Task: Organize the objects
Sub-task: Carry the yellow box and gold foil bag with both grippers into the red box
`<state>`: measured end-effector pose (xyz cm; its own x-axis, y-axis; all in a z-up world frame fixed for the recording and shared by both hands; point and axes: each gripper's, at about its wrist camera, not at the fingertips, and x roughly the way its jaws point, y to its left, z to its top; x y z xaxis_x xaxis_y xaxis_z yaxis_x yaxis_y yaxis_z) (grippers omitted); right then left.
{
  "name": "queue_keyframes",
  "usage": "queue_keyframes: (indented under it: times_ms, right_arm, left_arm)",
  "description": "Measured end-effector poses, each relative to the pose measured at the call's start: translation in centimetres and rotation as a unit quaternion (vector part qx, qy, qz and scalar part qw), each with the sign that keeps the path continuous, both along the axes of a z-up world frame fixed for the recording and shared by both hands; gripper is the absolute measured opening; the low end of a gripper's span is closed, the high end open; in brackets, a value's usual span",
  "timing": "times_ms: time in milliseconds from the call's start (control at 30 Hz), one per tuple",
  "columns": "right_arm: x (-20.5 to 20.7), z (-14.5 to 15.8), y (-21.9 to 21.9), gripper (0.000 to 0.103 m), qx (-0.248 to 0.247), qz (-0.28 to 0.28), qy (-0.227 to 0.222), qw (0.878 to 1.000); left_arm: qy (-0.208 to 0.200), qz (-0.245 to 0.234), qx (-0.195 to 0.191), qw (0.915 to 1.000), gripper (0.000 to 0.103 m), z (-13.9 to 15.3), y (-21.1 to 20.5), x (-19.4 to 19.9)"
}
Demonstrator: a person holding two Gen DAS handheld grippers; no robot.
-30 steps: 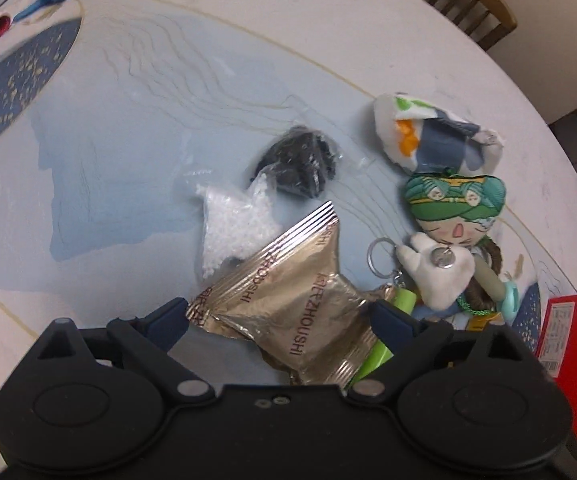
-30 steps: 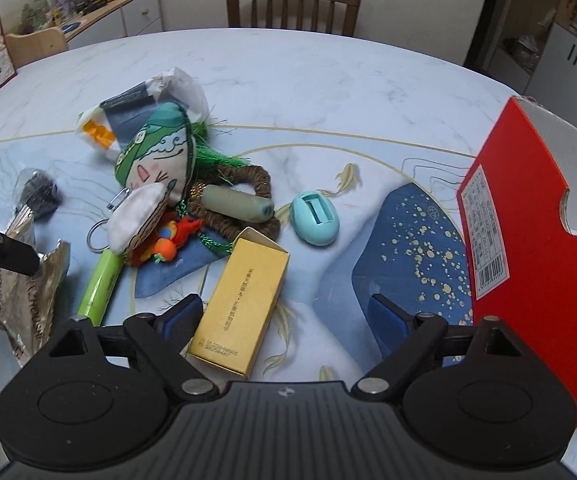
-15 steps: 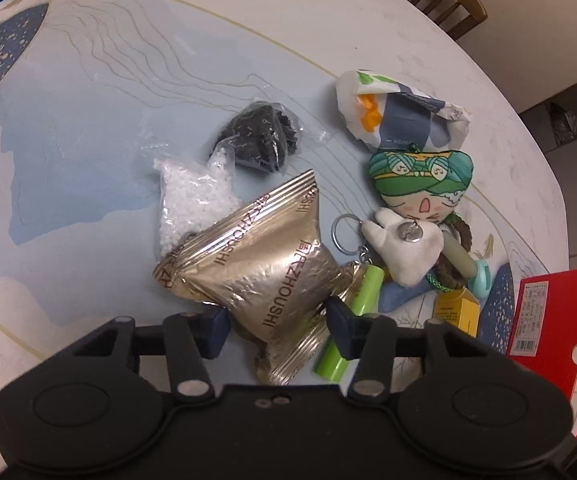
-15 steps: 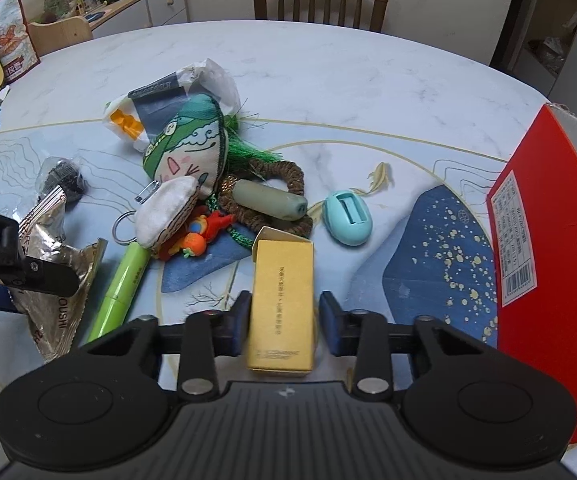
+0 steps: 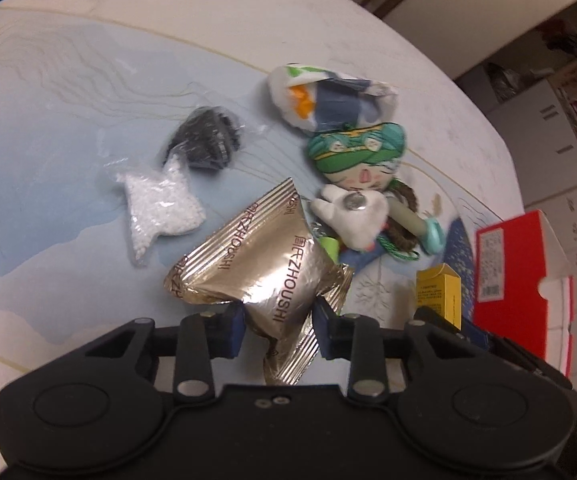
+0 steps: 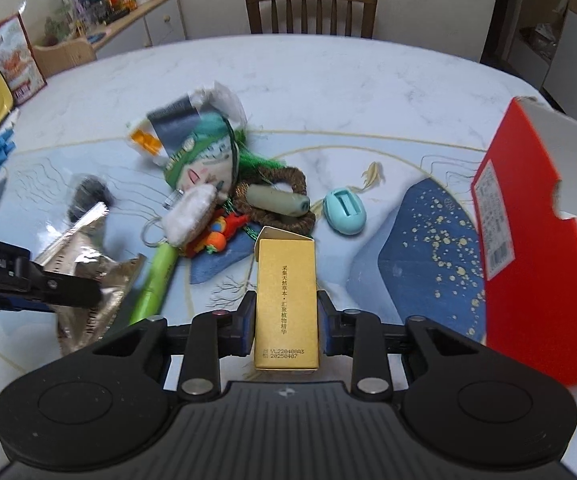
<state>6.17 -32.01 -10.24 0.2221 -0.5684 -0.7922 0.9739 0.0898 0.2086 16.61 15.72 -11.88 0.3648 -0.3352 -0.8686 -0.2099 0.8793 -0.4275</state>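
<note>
Both closed since before | left gripper (image 5: 278,326): foil packet (image 5: 264,276) | right gripper (image 6: 286,330): gold box (image 6: 286,300)

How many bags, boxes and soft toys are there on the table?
Bags: 4 (gold foil snack bag, clear bag of white beads, clear bag of black bits, crumpled white printed bag)
Boxes: 2 (slim gold carton, red cardboard box)
Soft toys: 1 (green-hatted plush doll)
Total: 7

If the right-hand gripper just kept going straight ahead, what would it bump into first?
The right gripper is shut on the gold box. Straight ahead, the box would probably meet the brown woven ring with its grey-green tube first; depth is unclear.
</note>
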Motion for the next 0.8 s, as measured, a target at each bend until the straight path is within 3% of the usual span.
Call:
queue_keyframes:
  times_ms: [167,467,800]
  right_arm:
    - [-1.3,2.8,2.0,0.029,-0.015,-0.018,-0.011,1.000]
    - [-6.4,7.2,5.2,0.029,-0.035,-0.072,-0.015,0.997]
    - [-16.7,7.1,6.9,0.029,-0.058,-0.105,-0.019,0.993]
  left_arm:
    - [-0.038,-0.063,-0.007,0.9973,0.033,2.6,-1.1,-0.2]
    - [-0.082,-0.169,-0.036,0.9815,0.033,7.7,-6.6,0.2]
    - [-0.110,-0.219,-0.012,0.9695,0.033,10.7,-16.6,1.4]
